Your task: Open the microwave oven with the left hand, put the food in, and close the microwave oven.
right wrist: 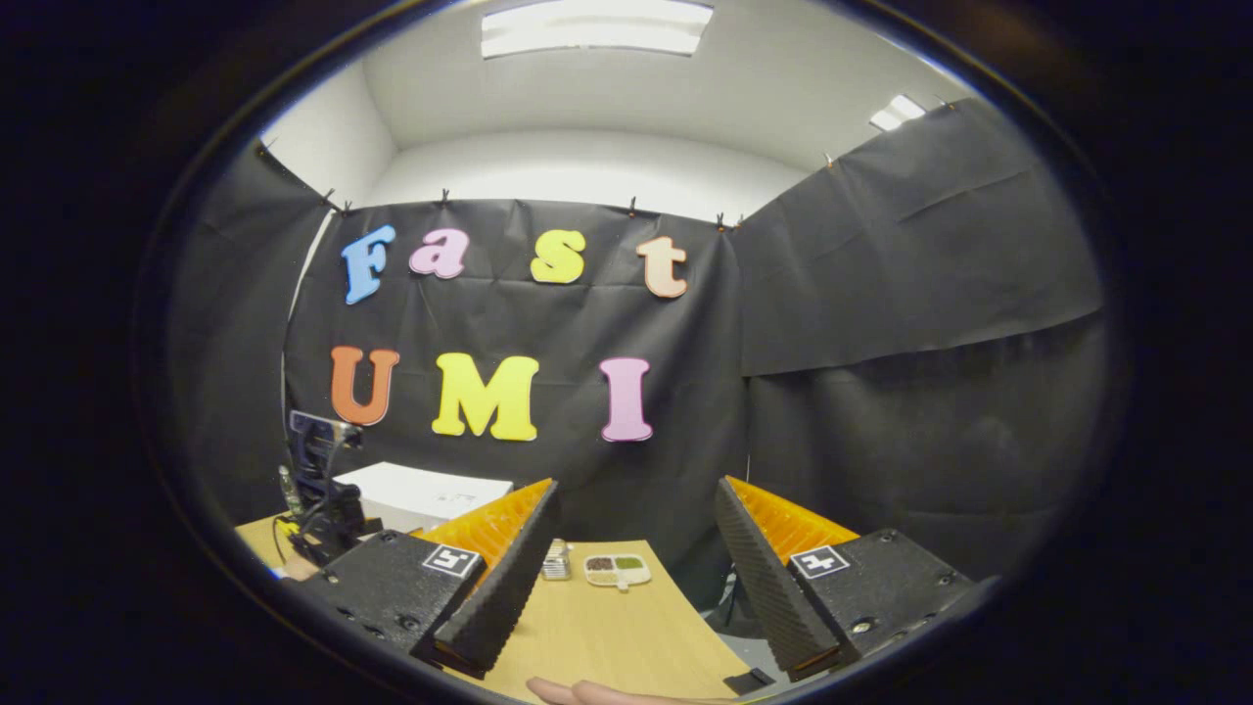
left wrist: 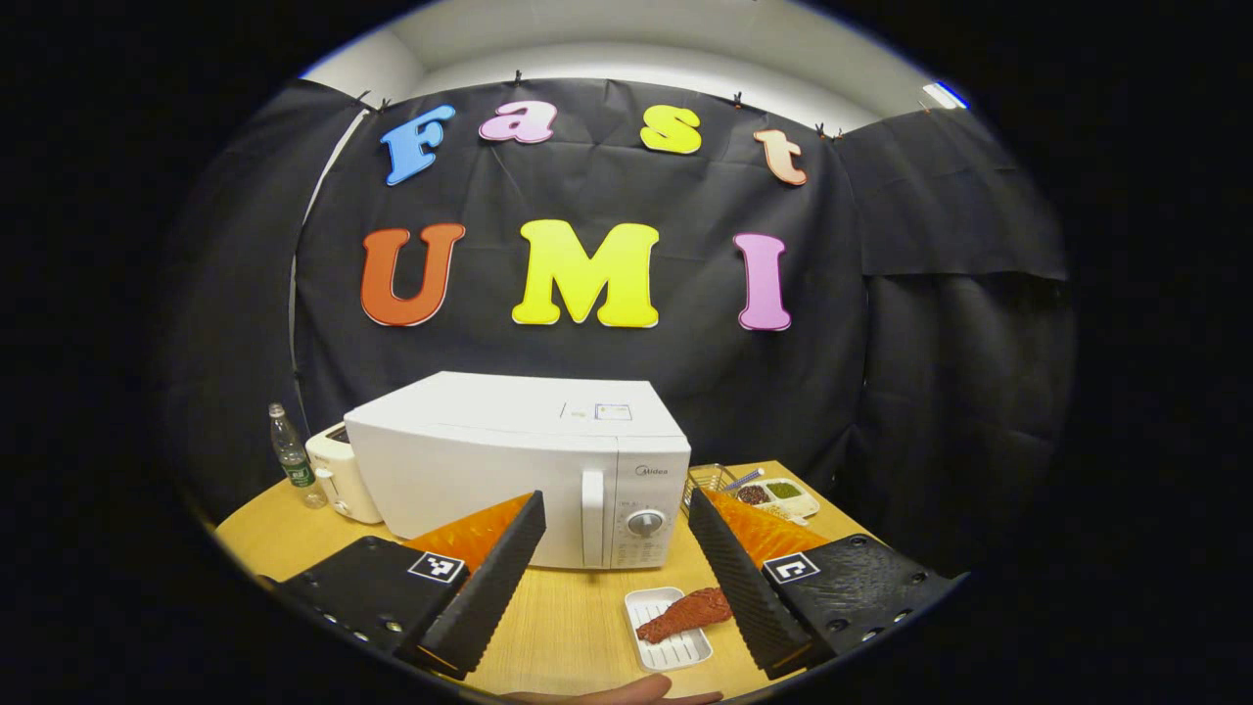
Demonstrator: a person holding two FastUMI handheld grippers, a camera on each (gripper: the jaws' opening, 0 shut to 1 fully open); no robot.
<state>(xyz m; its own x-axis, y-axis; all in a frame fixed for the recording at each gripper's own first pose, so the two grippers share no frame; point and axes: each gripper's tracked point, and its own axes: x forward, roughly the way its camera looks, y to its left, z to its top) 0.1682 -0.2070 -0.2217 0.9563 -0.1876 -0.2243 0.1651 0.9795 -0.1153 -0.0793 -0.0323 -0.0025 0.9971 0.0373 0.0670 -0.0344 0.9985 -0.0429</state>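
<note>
In the left gripper view the left gripper hangs spread wide and empty, squared up to the one microwave, whose door is shut with its handle untouched. So nothing is done yet: opening, loading and closing all remain. One piece of food lies on one white tray in front of the microwave, toward its dial side. One bottle and one toaster stand at the microwave's far side; one compartment dish sits behind it.

In the right gripper view the right gripper is spread too, holding nothing, with the microwave off to its left and the same dish beyond over the table.
</note>
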